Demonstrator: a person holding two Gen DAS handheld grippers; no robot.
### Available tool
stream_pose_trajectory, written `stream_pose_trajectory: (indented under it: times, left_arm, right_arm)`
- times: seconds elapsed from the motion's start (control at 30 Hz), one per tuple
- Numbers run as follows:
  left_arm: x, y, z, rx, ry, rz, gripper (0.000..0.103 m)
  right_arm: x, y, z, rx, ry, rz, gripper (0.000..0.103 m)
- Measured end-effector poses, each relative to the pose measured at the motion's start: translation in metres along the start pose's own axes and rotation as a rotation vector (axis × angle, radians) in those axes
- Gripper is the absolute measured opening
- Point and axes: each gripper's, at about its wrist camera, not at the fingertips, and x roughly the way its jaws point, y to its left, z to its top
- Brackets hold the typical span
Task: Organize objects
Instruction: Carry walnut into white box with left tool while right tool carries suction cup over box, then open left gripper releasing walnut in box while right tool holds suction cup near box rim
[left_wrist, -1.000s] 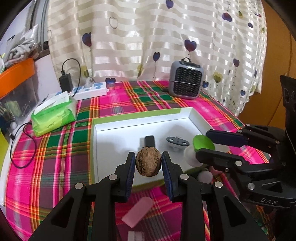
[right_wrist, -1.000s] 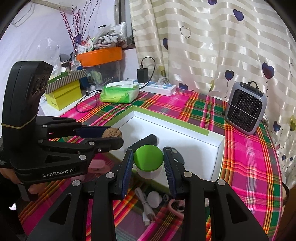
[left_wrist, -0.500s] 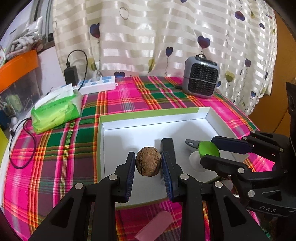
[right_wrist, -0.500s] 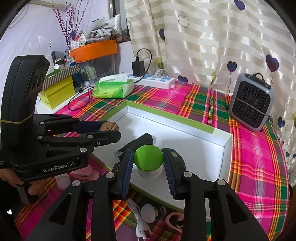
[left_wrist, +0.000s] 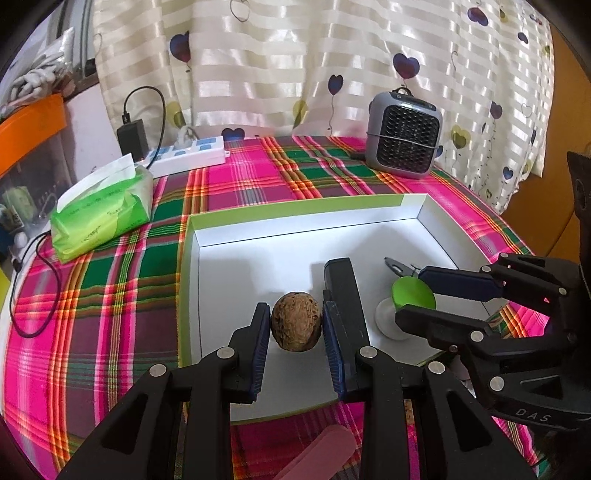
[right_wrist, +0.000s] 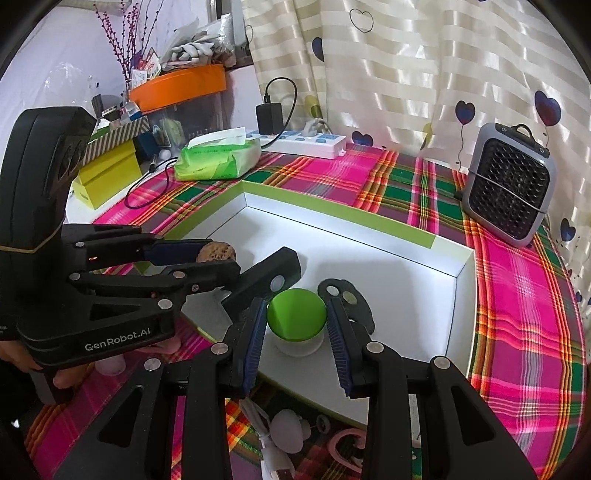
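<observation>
Two black plastic grippers (left_wrist: 295, 334) (right_wrist: 296, 330) — blue ribbed pads, silver screws, "GenRobot.AI" and "DAS" lettering

The left tongs (left_wrist: 295, 328) are covering part of the black block (left_wrist: 341, 291); the frame edge is cutting off the pink bar (left_wrist: 317, 454).

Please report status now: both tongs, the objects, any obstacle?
Left tongs shut on walnut. Right tongs shut on green-lidded jar. Both over white box. Black device right beside walnut.
</observation>
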Motion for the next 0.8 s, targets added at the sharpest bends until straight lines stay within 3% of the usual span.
stream_pose_trajectory:
  times: [0.23, 0.8]
  left_arm:
    - [0.003, -0.001, -0.001, 0.004, 0.015, -0.005, 0.027]
    - [-0.014, -0.004, -0.001, 0.009, -0.034, -0.016, 0.027]
  right_arm:
    - [0.0, 0.004, -0.001, -0.018, -0.003, 0.004, 0.035]
    - [-0.024, 0.002, -0.003, -0.007, -0.076, -0.011, 0.035]
